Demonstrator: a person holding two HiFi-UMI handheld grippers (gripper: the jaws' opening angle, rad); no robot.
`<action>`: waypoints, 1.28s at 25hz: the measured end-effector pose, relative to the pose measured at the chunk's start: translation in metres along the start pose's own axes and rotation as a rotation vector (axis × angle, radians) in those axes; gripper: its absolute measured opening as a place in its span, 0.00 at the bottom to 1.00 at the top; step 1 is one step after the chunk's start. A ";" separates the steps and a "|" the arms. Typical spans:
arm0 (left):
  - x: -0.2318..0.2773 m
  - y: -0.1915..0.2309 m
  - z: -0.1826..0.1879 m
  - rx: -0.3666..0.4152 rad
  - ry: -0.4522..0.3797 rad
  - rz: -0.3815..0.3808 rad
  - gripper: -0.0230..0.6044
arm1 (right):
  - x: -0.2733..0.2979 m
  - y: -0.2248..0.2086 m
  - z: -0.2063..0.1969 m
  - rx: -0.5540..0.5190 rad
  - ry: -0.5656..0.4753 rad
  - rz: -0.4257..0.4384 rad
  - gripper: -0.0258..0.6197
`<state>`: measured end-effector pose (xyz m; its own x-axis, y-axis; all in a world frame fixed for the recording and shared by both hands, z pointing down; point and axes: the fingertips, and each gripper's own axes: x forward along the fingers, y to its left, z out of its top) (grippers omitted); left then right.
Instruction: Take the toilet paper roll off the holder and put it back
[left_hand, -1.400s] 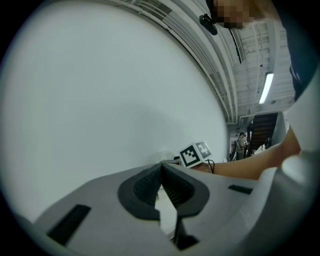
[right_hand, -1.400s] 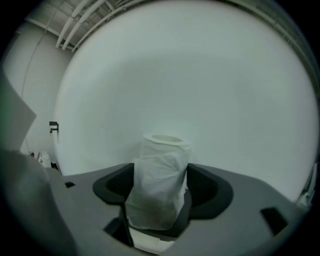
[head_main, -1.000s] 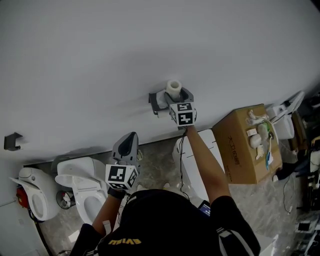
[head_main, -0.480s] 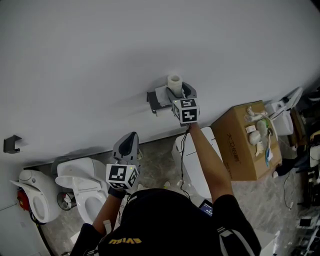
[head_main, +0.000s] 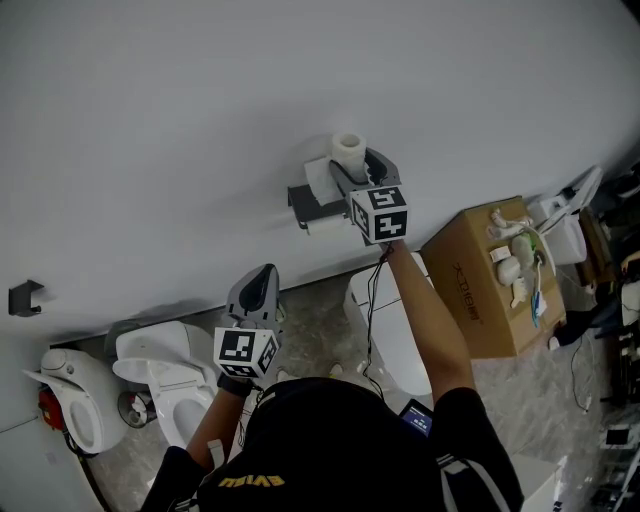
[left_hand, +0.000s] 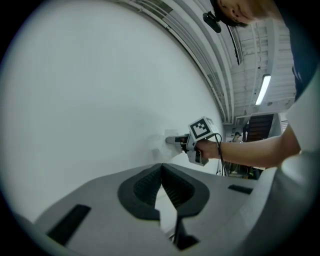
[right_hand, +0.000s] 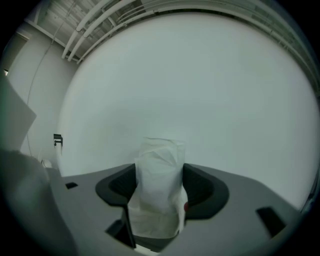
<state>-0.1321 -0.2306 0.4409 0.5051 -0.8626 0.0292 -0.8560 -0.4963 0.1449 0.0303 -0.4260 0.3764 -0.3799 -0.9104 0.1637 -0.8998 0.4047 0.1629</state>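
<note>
One toilet paper roll (right_hand: 158, 185) matters here, and it stands upright between the jaws of the right tool (head_main: 356, 168), which clamp its sides. Over the last second tool and roll have risen together up the wall (head_main: 200, 100). The roll now sits clear of the holder (head_main: 303, 203), which lies below and to the left of the tool's tip. Removal looks done, and what remains is lowering the roll back on. The left tool (left_hand: 161, 170) hangs well apart, lower down, its jaws closed on nothing.
</note>
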 end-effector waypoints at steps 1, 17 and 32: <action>0.001 -0.001 0.000 0.000 0.001 -0.002 0.05 | -0.002 0.000 0.007 0.002 -0.011 0.006 0.47; 0.009 -0.016 -0.009 -0.003 0.025 -0.026 0.05 | -0.027 -0.041 0.123 0.142 -0.136 0.130 0.47; 0.013 -0.017 -0.003 0.015 0.012 -0.011 0.05 | -0.031 -0.041 0.160 0.104 -0.163 0.192 0.47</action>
<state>-0.1105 -0.2324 0.4418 0.5156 -0.8559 0.0393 -0.8519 -0.5071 0.1308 0.0441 -0.4279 0.2087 -0.5675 -0.8230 0.0222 -0.8220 0.5680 0.0414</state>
